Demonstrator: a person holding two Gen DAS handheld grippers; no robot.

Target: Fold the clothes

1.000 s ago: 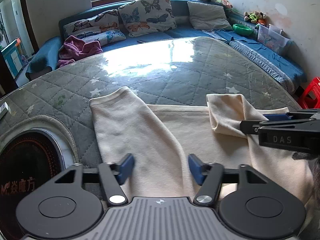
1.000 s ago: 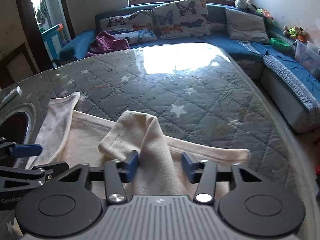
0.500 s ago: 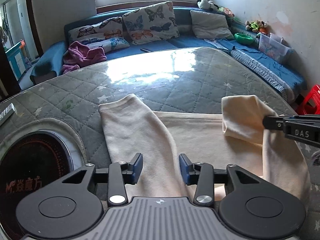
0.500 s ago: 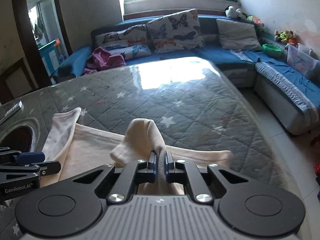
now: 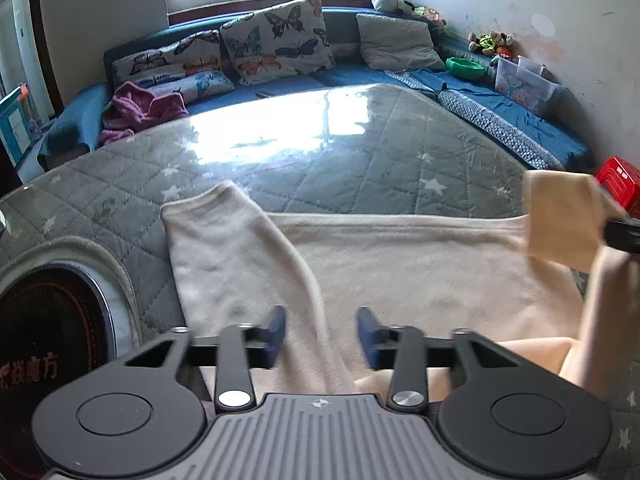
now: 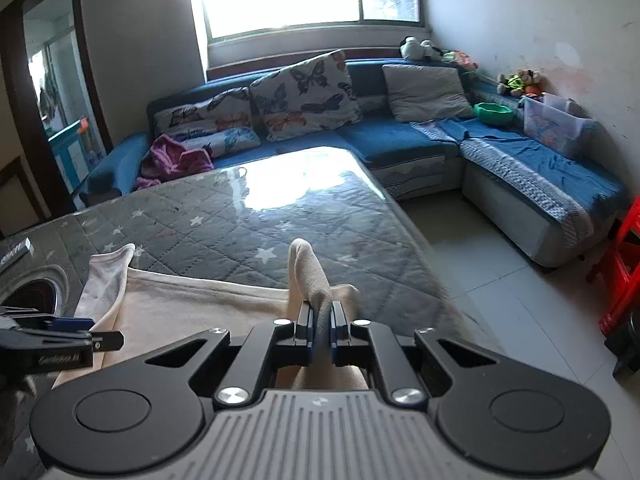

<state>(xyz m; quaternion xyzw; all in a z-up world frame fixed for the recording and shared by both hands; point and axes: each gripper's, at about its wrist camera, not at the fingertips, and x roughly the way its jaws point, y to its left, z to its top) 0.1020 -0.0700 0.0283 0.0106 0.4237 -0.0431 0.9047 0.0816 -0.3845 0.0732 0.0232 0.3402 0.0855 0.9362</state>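
Note:
A cream sweater (image 5: pixel 420 272) lies spread on the grey quilted table cover (image 5: pixel 340 168). Its left sleeve (image 5: pixel 224 248) lies folded up along the body, and its lower part runs between the blue pads of my left gripper (image 5: pixel 322 336). Those jaws are closing, with a gap still showing on each side of the cloth. My right gripper (image 6: pixel 320 328) is shut on the right sleeve (image 6: pixel 310 268) and holds it up off the sweater (image 6: pixel 192 304), near the table's right edge. The lifted sleeve (image 5: pixel 560 216) also shows in the left wrist view.
A blue corner sofa (image 6: pixel 400 136) with butterfly cushions and a purple garment (image 5: pixel 140 108) runs behind the table. A round dark panel (image 5: pixel 44 340) sits in the cover at the left. A tiled floor (image 6: pixel 500 280) and a red stool (image 6: pixel 624 264) lie past the right edge.
The right jaws came together on the right sleeve, then lifted it and drew it to the right, off the sweater body. The left jaws narrowed around the left sleeve; that hand hardly moved.

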